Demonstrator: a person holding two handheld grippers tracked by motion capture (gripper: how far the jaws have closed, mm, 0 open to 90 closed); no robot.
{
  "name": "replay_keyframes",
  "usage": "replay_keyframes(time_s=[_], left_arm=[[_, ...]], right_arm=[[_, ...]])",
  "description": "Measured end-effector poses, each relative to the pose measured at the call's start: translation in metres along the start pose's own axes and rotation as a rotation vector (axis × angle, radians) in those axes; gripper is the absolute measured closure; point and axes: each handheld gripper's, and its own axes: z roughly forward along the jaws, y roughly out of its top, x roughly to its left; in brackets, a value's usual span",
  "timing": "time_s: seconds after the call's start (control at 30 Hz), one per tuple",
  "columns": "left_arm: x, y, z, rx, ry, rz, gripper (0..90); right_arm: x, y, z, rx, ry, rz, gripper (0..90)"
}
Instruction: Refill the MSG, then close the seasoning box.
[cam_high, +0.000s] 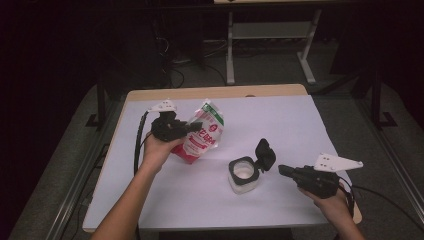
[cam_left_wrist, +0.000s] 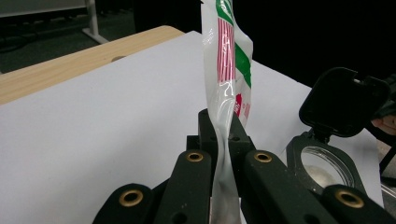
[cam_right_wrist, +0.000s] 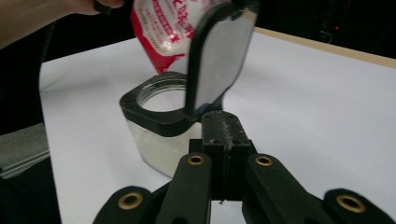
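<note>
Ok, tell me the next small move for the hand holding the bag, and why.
Probably carry the bag right, over the jar, then tip it. The left gripper is clamped on the bag's edge, the bag hangs left of the jar, and the jar's lid stands flipped open. The right gripper, shut and empty, sits just beside the jar.

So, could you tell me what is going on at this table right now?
A person is working with a gripper in each hand. The left gripper is shut on the edge of a red, white and green pouch, holding it up above the white table cover. Beside it stands a clear container with white contents, its black flip lid open. The right gripper, jaws closed and empty, sits just behind that lid. Nothing is pouring from the pouch.
</note>
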Motion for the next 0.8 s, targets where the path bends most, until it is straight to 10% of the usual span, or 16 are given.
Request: replay_keyframes(time_s=[0.8], left_arm=[[0.003,-0.024,-0.058,0.053,0.022,-0.008,89.9]], right_arm=[[-0.029,-0.007,0.006,0.035,-0.091,0.04,90.0]])
